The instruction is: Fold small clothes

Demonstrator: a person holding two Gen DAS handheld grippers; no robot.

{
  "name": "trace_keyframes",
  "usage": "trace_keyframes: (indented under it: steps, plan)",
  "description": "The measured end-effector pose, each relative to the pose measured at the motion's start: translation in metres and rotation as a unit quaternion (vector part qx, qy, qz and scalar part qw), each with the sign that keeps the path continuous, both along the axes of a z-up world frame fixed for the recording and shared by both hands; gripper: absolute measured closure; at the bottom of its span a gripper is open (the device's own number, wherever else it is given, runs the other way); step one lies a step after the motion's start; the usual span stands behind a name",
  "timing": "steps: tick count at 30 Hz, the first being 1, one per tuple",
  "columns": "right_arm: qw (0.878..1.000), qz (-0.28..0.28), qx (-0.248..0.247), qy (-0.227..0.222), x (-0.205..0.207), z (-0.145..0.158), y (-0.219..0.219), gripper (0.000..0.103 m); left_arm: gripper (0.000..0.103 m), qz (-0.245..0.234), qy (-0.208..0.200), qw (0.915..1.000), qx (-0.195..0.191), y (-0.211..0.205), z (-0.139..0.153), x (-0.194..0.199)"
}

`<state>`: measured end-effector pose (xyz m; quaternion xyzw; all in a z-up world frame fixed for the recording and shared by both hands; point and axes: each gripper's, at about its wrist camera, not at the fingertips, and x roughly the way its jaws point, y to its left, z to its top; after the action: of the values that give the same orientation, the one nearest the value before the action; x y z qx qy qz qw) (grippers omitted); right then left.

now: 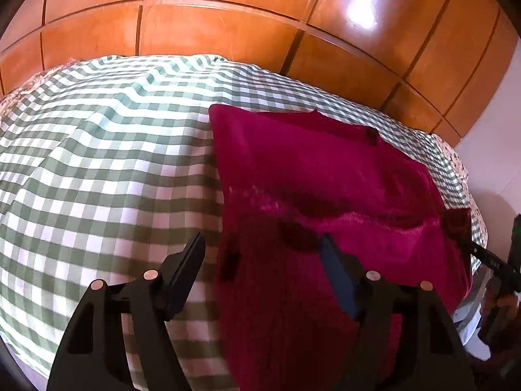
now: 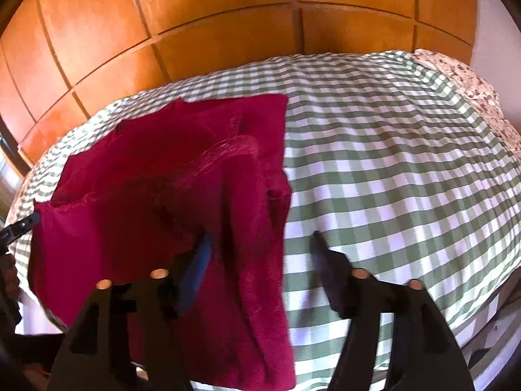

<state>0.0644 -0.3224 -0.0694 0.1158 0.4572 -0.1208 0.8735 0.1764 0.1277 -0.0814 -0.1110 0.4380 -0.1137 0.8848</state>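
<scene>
A dark red fuzzy garment lies spread on the green-and-white checked bed cover. My left gripper is open, its jaws wide apart over the garment's near left edge. In the right wrist view the same garment lies left of centre on the cover, its near part hanging over the bed's front edge. My right gripper is open, straddling the garment's right edge. The right gripper shows at the far right of the left wrist view, at the garment's corner. The left gripper's tip shows at the left edge of the right wrist view.
A glossy wooden wardrobe with panelled doors stands behind the bed. A floral pillow lies at the bed's far right end. A white wall is at the right.
</scene>
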Motion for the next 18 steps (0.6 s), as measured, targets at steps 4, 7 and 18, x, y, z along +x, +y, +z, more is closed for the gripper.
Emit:
trace_keyframes:
  steps: [4, 7, 18]
  plan:
    - [1.000, -0.001, -0.008, -0.004, 0.005, 0.001, -0.001, 0.035, 0.035, -0.001, 0.002, 1.0000, -0.008, -0.002, 0.000, 0.005]
    - [1.000, 0.007, -0.015, -0.010, 0.013, 0.002, 0.001, 0.035, 0.051, -0.012, 0.003, 0.9999, -0.006, -0.005, 0.001, 0.004]
    - [0.998, 0.049, -0.015, -0.024, 0.016, 0.025, 0.012, 0.096, 0.096, -0.036, -0.055, 0.9974, -0.031, 0.005, 0.032, -0.024]
